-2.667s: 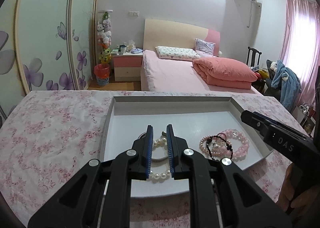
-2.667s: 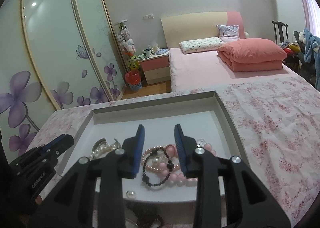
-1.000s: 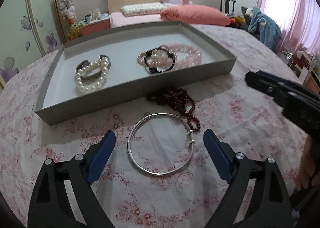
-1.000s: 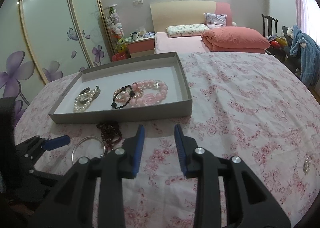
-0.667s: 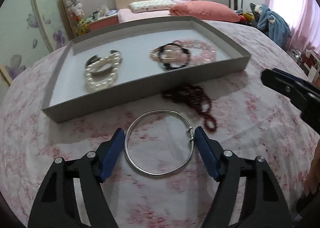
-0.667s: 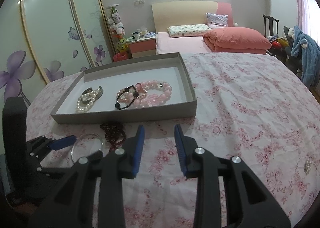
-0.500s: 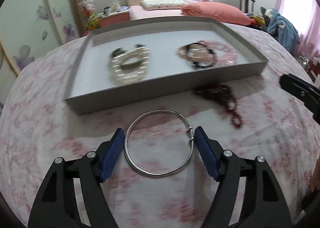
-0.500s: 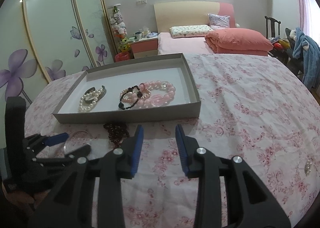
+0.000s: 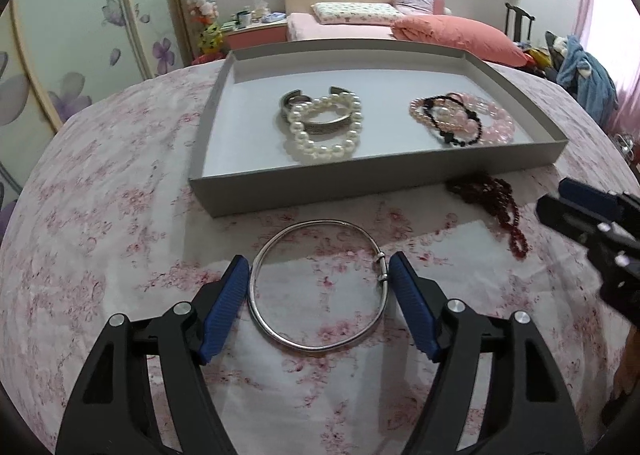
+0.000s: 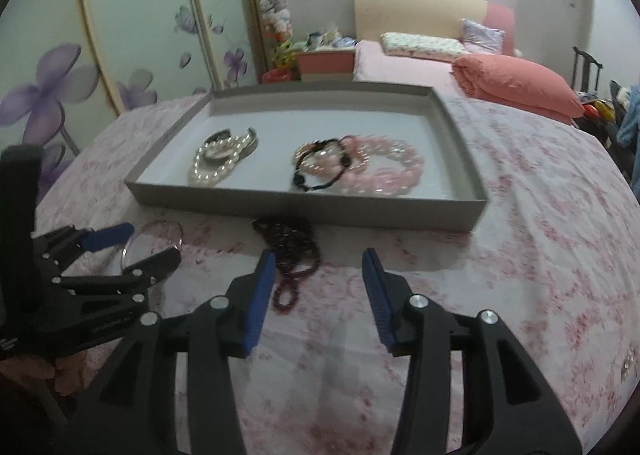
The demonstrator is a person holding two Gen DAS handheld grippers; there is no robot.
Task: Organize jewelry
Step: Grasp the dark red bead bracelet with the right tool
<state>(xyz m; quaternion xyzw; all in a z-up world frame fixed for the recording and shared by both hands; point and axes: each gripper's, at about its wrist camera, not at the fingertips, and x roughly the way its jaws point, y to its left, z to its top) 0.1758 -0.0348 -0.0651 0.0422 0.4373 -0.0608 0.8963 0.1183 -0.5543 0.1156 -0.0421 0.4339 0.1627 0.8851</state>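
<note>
A thin silver bangle point(image 9: 320, 345) sits crosswise between my left gripper's point(image 9: 316, 267) blue pads, which press on its two sides, just in front of the grey tray point(image 9: 360, 183). In the tray lie a pearl bracelet point(image 9: 324, 131) over a silver cuff, plus pink bead bracelets point(image 9: 494, 123) under a black one. A dark red bead necklace point(image 10: 292, 251) lies on the cloth before the tray wall point(image 10: 304, 207). My right gripper point(image 10: 318, 257) hovers over it, jaws opening; the necklace's near loop lies by the left pad, not pinched. In the right wrist view the left gripper point(image 10: 132, 243) and bangle point(image 10: 152, 235) show at left.
A pink floral cloth point(image 9: 100, 215) covers the round table, whose edge curves off at left and right. A small sparkly item point(image 10: 628, 365) lies near the right edge. Beyond the table stand a bed point(image 9: 360, 19), a nightstand and flowered wardrobe doors.
The left jaws have come in onto the bangle and hold it while the tray slides rightward in that view. The right jaws have widened and come nearer the dark red necklace.
</note>
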